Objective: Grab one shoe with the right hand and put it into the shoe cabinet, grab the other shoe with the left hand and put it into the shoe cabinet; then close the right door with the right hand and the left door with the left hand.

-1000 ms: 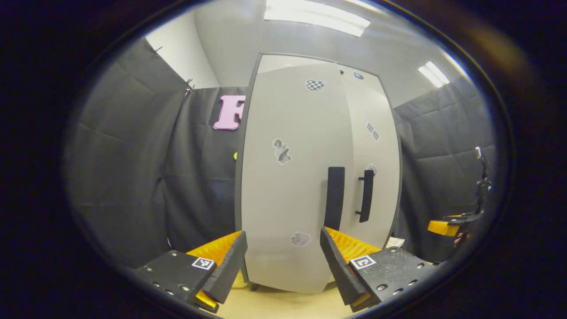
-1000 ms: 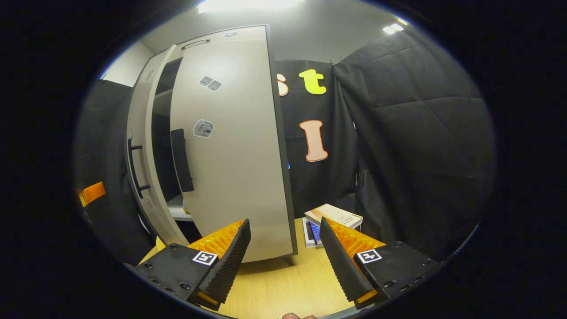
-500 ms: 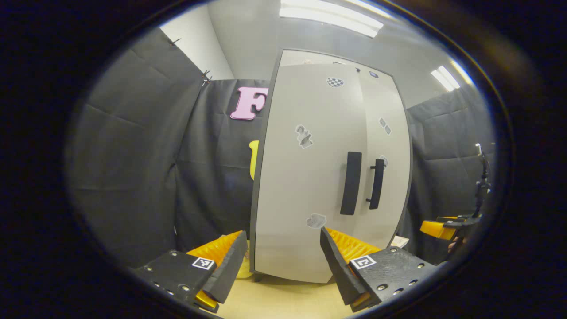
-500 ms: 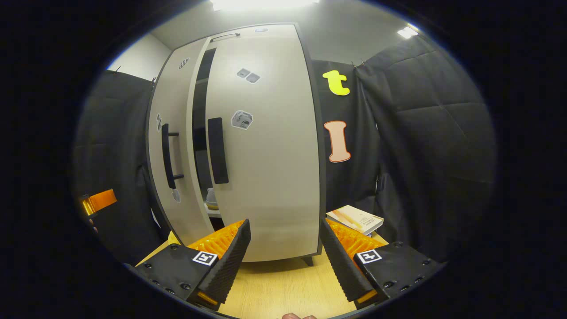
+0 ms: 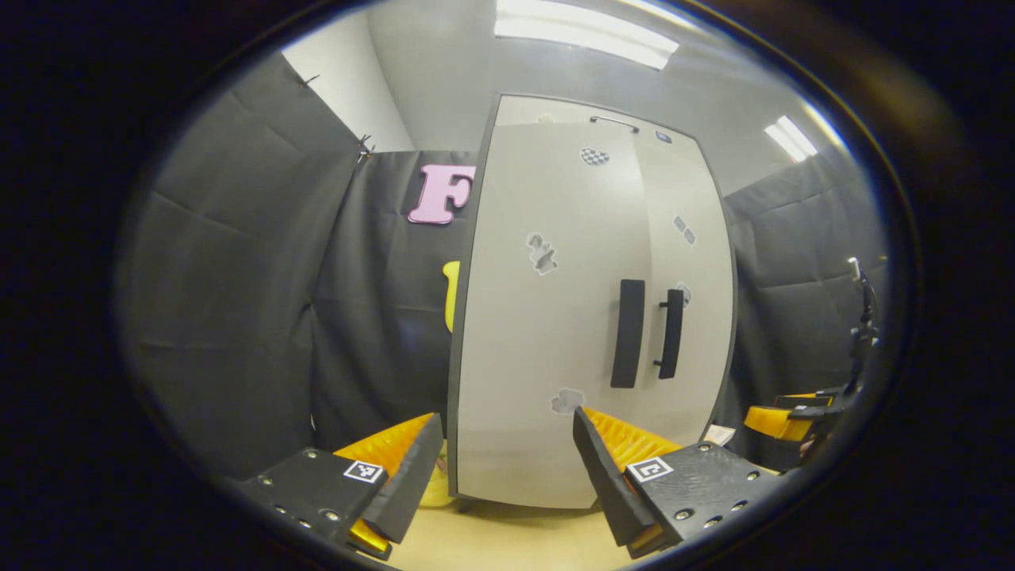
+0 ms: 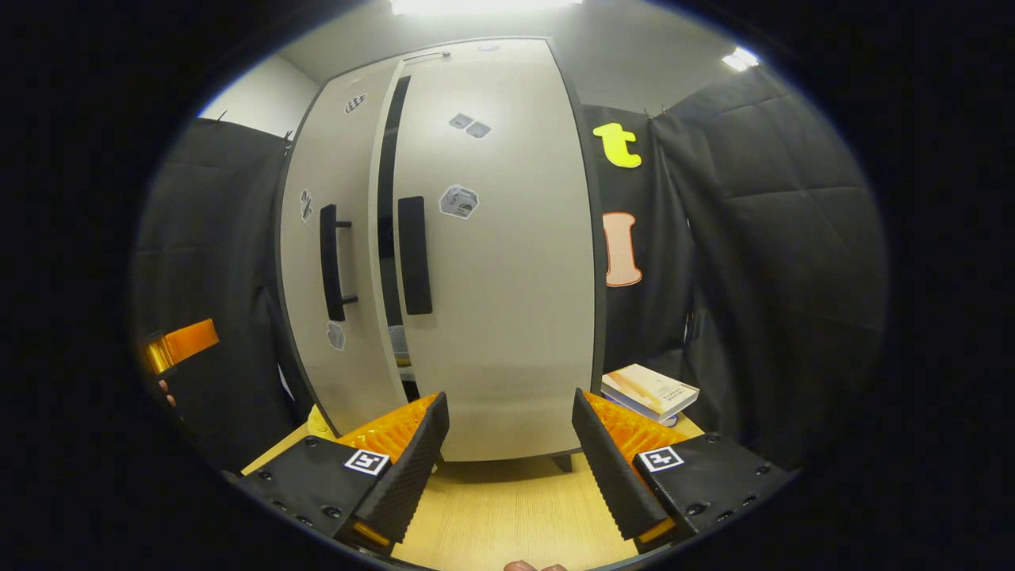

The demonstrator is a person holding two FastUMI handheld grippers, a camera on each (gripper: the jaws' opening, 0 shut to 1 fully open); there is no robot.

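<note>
- My left gripper [image 5: 507, 468] and right gripper [image 6: 507, 460] both have fingers spread, holding nothing.
- The shoe cabinet [image 6: 444, 238] stands on the tabletop [image 6: 507, 507] — left door [image 5: 547, 317] looks closed.
- The right door [image 6: 499, 262] leaves a dark slit; a shoe [image 6: 400, 349] shows faintly inside.
- I judge only that last push remains.

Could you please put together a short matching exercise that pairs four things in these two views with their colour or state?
Things:
1. left door
2. right door
3. book
4. right gripper

States:
a. lying on the wooden table beside the cabinet
b. open, fingers apart, holding nothing
c. ajar, dark gap along its handle edge
d. shut against the cabinet

Pairs: 1-d, 2-c, 3-a, 4-b
</note>
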